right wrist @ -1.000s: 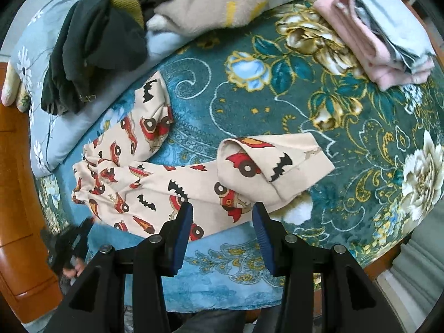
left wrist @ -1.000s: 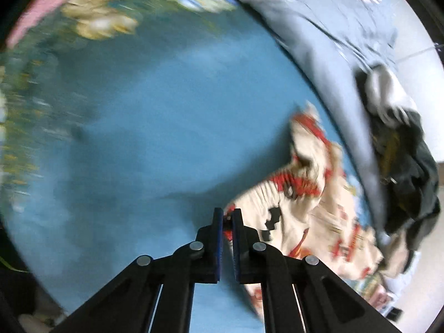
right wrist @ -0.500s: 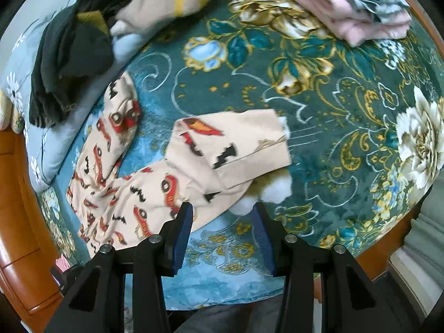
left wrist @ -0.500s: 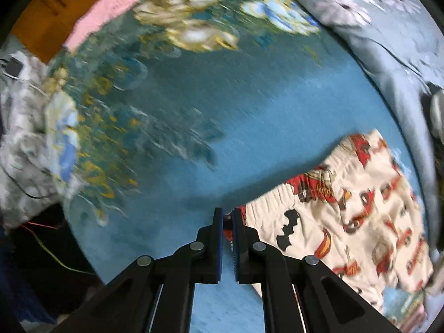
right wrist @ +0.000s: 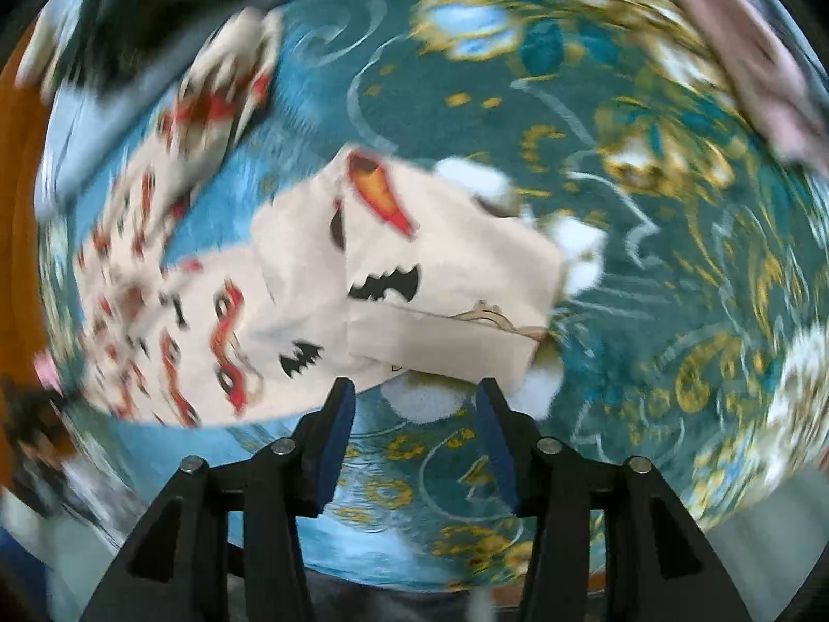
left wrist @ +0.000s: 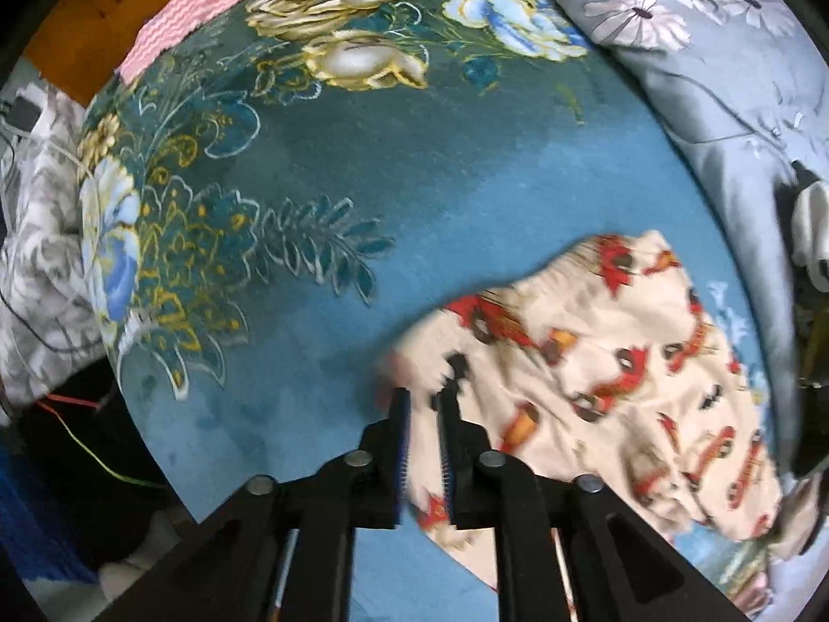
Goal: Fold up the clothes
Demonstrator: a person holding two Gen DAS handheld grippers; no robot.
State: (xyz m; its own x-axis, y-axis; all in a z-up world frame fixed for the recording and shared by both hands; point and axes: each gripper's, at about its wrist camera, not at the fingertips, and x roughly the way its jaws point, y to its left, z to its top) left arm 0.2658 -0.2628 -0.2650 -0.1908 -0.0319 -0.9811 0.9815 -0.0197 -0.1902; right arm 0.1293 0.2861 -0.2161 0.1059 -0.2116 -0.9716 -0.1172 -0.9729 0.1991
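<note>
Cream pyjama trousers (right wrist: 311, 290) printed with red cars and black bats lie on a teal flowered blanket (right wrist: 647, 259). One leg end is folded back over itself near my right gripper (right wrist: 414, 394), which is open and empty just in front of that fold. In the left wrist view the trousers (left wrist: 622, 363) spread to the right. My left gripper (left wrist: 426, 399) has its jaws a narrow gap apart with the trousers' edge between them.
A grey flowered pillow (left wrist: 725, 78) lies at the back right with dark clothes (left wrist: 808, 285) on it. Folded pink clothes (right wrist: 751, 52) sit at the far right of the blanket. A pink knitted piece (left wrist: 181, 26) and the wooden bed edge are at the far left.
My left gripper's jaws have parted slightly, and the trousers' edge now sits between them. My right gripper has moved in closer to the folded leg end.
</note>
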